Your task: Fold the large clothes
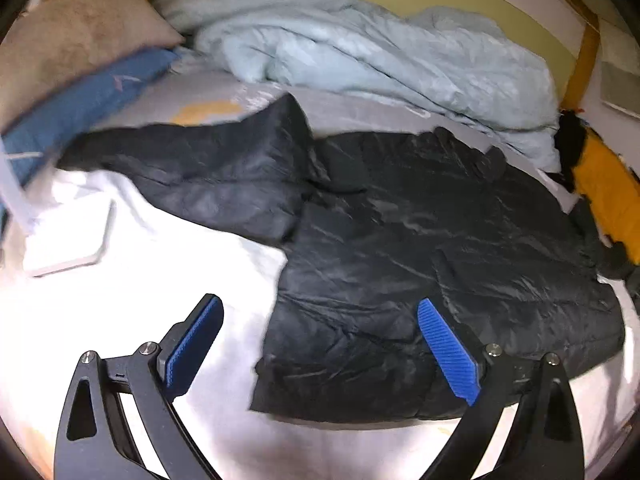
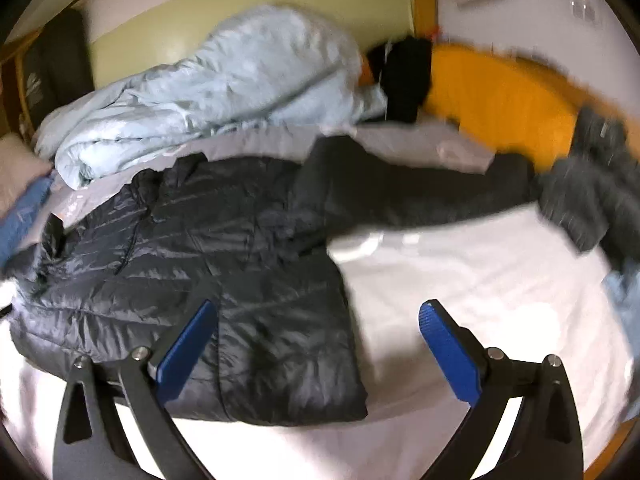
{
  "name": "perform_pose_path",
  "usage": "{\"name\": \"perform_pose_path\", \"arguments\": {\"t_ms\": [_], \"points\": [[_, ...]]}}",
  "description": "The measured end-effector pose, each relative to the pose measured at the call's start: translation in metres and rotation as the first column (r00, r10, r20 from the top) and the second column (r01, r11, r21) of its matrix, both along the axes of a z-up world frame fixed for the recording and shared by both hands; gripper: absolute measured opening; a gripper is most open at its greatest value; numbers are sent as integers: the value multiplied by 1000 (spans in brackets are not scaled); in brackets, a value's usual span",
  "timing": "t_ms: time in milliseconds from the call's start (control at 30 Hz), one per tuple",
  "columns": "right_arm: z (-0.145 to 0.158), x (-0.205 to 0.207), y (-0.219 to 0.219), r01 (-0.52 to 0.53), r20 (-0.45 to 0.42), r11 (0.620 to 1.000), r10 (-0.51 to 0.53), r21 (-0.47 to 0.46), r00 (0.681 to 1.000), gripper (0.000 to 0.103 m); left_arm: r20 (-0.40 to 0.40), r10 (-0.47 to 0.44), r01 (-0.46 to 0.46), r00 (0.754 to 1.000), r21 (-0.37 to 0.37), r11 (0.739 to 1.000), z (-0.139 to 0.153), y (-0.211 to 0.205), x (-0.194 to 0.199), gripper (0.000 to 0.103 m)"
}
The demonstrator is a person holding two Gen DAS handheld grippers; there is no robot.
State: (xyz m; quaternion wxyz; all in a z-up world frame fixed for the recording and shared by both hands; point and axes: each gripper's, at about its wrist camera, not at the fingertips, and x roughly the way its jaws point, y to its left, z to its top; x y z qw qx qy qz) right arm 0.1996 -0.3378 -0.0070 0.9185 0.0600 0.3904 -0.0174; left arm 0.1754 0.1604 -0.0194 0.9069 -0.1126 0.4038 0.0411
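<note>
Jacket (image 1: 420,264) flat; left gripper (image 1: 320,320) and right gripper (image 2: 316,320) gape, angled downward.

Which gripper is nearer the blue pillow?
Left. The left gripper hovers open over the black jacket's hem, on the side where the blue pillow lies. The right gripper is open over the opposite hem corner.

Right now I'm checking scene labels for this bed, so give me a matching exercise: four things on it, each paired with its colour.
Things:
1. puffer jacket
2. duvet
3. bed sheet
4. lower pillow

Colours:
A. white
B. black
C. blue
D. pale blue

Pairs: 1-B, 2-D, 3-A, 4-C
</note>
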Motion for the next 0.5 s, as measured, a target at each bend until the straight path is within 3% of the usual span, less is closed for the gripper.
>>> {"name": "perform_pose_path", "arguments": {"t_ms": [100,133,167,200,233,267,300,333,400,500], "points": [[-21,12,-4,-26,-98,999,28,27,995,101,-18,-80,79,997,-18,997,-12,-12,8,81],[-28,16,-3,-35,-126,998,41,45,991,101,-27,-93,92,995,-23,995,-16,-14,10,69],[-33,19,-3,-42,-143,997,50,62,988,100,-34,-94,94,995,-22,995,-18,-15,12,44],[-38,23,-2,-49,-160,995,62,85,985,91,-34,-94,94,995,-14,995,-20,-16,12,26],[-41,26,-1,-55,-170,994,72,99,983,71,-32,-107,107,994,-9,994,-21,-18,13,8],[-45,30,2,-69,-178,991,89,115,980,58,-22,-118,118,993,-12,993,-20,-19,12,6],[-47,33,4,-77,-185,990,98,117,978,34,-8,-110,110,994,-6,994,-17,-19,10,5],[-46,35,9,-82,-174,992,97,95,980,21,13,-98,98,995,0,995,-13,-19,7,4],[-39,33,15,-85,-105,995,89,43,990,11,53,-74,74,996,16,997,-4,-18,1,4],[-19,27,24,-98,33,995,98,-9,995,8,104,-33,29,994,39,999,8,-16,-3,4]]}}
